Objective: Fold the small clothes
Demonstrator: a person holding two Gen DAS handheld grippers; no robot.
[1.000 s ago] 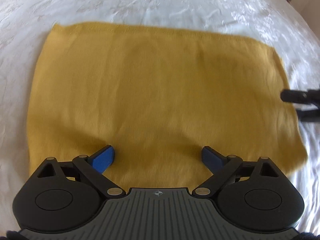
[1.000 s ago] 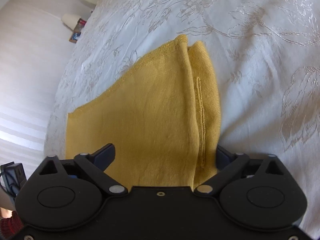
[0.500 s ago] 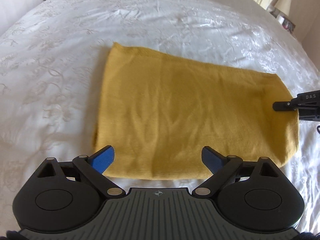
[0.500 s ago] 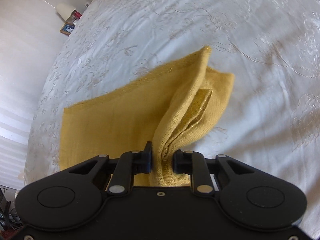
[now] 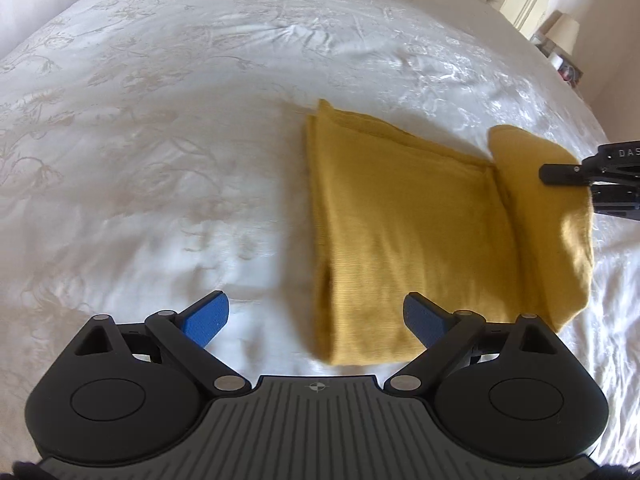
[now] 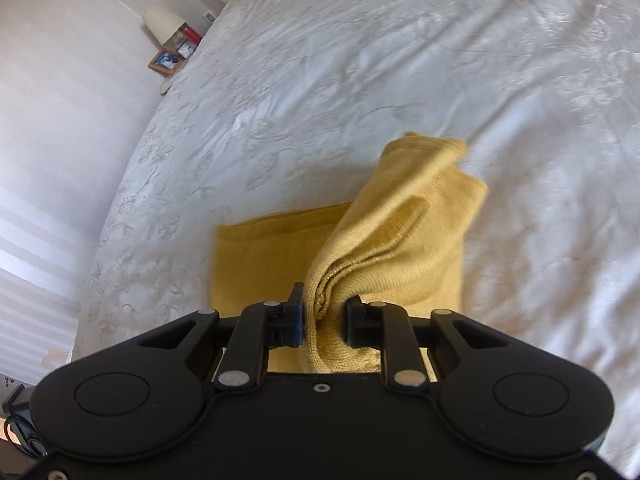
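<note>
Count: one mustard knit garment (image 5: 400, 240) on one bed (image 5: 180, 140). Two hand-held grippers: left hand-held gripper (image 5: 316, 320), right hand-held gripper (image 6: 323, 322). One lamp (image 6: 164, 24), one picture frame (image 6: 167, 62).

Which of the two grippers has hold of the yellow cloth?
The right gripper: its pads pinch a bunched edge of the yellow cloth. The left gripper, with blue pads, stands wide open, gripping nothing.

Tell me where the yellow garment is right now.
The yellow garment lies on the white bedspread, right of centre in the left wrist view, its right end lifted in the right gripper.
</note>
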